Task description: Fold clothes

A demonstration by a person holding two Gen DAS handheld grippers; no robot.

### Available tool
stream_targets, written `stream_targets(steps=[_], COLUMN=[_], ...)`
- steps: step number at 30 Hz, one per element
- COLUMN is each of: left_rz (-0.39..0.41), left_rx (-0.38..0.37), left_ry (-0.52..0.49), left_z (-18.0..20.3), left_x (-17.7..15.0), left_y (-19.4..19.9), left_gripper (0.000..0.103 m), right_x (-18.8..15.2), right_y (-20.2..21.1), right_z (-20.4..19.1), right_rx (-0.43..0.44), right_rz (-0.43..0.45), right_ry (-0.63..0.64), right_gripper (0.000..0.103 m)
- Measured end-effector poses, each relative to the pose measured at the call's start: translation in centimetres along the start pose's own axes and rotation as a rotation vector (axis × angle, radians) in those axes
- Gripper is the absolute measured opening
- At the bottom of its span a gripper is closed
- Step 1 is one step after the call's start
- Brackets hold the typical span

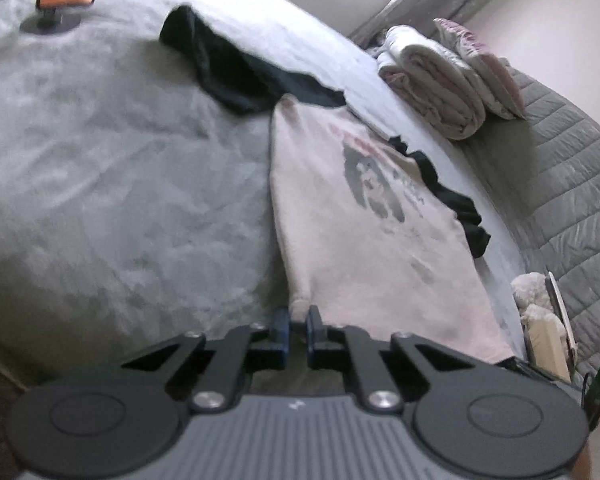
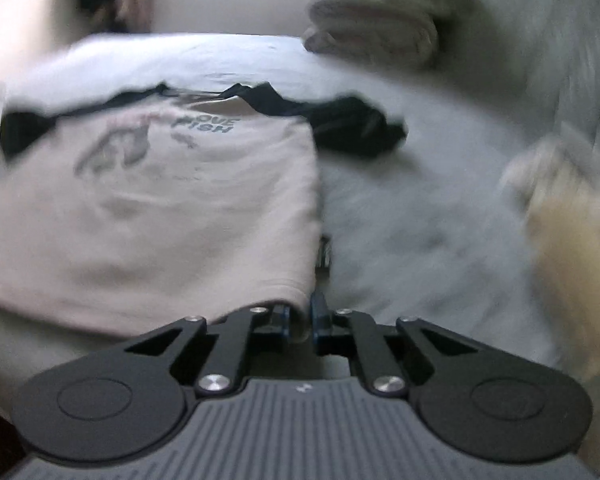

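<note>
Blur heavy in right view | left gripper [image 1: 297, 320] and right gripper [image 2: 302, 314] each pinch beige shirt [image 1: 364, 216] hem | black garment [image 1: 227, 68] partly hidden beneath | folded bedding [image 1: 432, 88] near bed's [image 1: 99, 160] far edge

Pale pink shirt [image 1: 360, 240] with grey print; black garment [image 1: 235, 76]; grey bedspread [image 1: 99, 180].

Left black two-finger gripper [image 1: 297, 322]: blue fingertip pads [image 1: 279, 320] showing on black angular linkage arms, silver round-head screws glinting at the pivots. Two round black discs are flanking a grey ribbed housing carrying a small white mark. Right black two-finger gripper [image 2: 302, 314]: matching build, showing the same blue pads [image 2: 319, 312], silver screws, black discs, ribbed grey housing.
</note>
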State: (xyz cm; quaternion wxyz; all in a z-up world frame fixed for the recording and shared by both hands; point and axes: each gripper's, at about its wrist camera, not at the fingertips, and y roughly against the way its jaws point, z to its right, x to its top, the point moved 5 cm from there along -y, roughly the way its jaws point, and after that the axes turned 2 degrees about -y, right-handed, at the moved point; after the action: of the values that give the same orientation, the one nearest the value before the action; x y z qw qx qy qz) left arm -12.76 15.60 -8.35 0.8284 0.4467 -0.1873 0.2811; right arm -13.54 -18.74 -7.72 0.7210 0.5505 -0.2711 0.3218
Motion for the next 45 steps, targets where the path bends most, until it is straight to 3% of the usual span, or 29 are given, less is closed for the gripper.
stream_targets(steps=[5, 7, 10, 15, 23, 25, 26, 27, 30, 45], left_rz=[0.012, -0.001, -0.026, -0.075, -0.130, -0.140, -0.138, -0.130, -0.106, -0.060], left_rx=[0.034, 0.054, 0.085, 0.110, 0.082, 0.066, 0.055, 0.049, 0.037, 0.014], left_ry=[-0.056, -0.073, -0.083, -0.066, -0.053, -0.059, -0.061, -0.068, -0.090, -0.148], left_z=[0.8, 0.7, 0.2, -1.1, -1.3, -1.2, -1.0, -0.9, -0.3, 3.6], left_x=[0.5, 0.1, -0.5, -1.3, -0.9, -0.7, -0.5, -0.2, 0.8, 6.4], left_y=[1.3, 1.2, 0.7, -0.3, -0.6, -0.2, 0.1, 0.3, 1.0, -1.2], left_gripper=[0.007, 0.007, 0.007, 0.007, 0.012, 0.027, 0.042, 0.050, 0.057, 0.074], right_x=[-1.4, -2.7, -4.5, -6.6, -6.1, -5.7, -5.4, -5.2, -4.3, 1.4], right_y=[1.7, 1.8, 1.5, 0.3, -0.2, 0.1, 0.3, 0.5, 1.0, 1.7], right_z=[-1.6, -2.7, -4.0, -4.5, -4.6, -4.2, -4.0, -3.7, -2.7, -1.1], right_rx=[-0.121, -0.129, -0.106, -0.063, -0.044, -0.029, -0.019, -0.010, 0.020, 0.167], right_rz=[0.036, 0.021, -0.020, -0.121, -0.164, -0.170, -0.173, -0.174, -0.181, -0.154], right_ry=[0.551, 0.716, 0.871, 0.989, 0.985, 0.949, 0.925, 0.901, 0.837, 0.492], right_gripper=[0.007, 0.007, 0.007, 0.010, 0.017, 0.020, 0.026, 0.032, 0.042, 0.053])
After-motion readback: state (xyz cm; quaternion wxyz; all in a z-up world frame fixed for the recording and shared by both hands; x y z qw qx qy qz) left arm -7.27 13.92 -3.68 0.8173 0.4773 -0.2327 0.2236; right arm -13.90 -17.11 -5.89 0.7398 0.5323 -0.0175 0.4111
